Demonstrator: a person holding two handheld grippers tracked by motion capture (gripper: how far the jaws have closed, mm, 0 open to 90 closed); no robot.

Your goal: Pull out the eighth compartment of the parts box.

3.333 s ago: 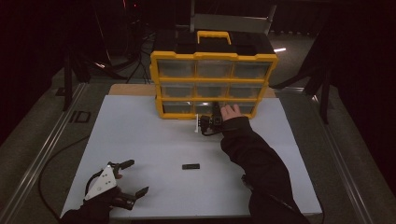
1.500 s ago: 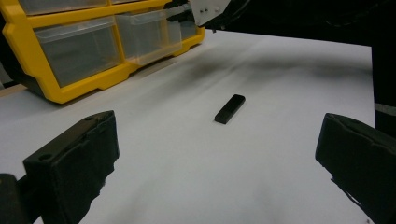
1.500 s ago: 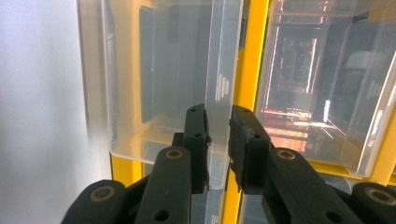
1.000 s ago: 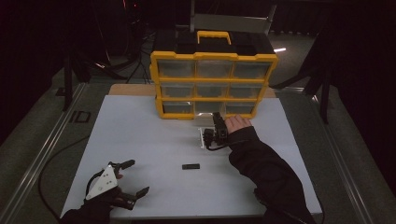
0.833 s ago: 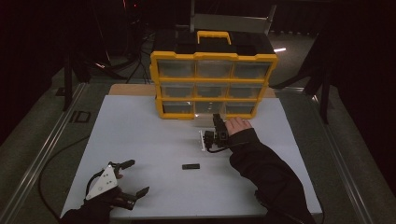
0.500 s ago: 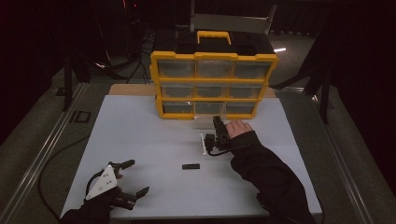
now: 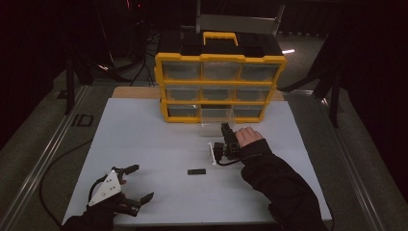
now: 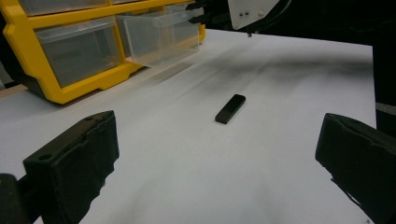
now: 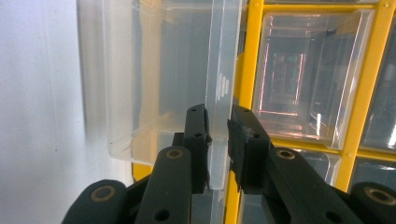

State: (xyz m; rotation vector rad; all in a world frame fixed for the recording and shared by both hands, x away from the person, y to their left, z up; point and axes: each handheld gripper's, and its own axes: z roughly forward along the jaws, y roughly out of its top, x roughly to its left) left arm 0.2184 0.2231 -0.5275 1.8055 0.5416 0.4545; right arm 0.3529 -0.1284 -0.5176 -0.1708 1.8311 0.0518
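Note:
A yellow drawer cabinet (image 7: 220,60) stands at the back of the white table (image 7: 144,139). Its bottom middle clear drawer (image 7: 216,114) is pulled partway out. My right gripper (image 7: 224,127) is shut on that drawer's front wall; in the right gripper view the jaws (image 9: 218,117) pinch the clear drawer's wall (image 9: 219,56). A small flat black block (image 7: 196,172) lies mid-table, apart from both grippers. My left gripper (image 7: 142,182) rests open at the front left. In the left gripper view its jaws (image 8: 219,140) stand wide apart, the black block (image 8: 230,108) ahead, the open drawer (image 8: 159,30) beyond.
The other clear drawers (image 7: 182,71) of the cabinet are closed. A wooden board (image 7: 134,92) lies under the cabinet's back. Metal rails (image 7: 53,149) run along the table's left side, with a cable (image 7: 53,166) beside them.
My right gripper has drawn back toward the person, sliding the bottom middle drawer out of the cabinet. The left gripper and the black block have stayed put.

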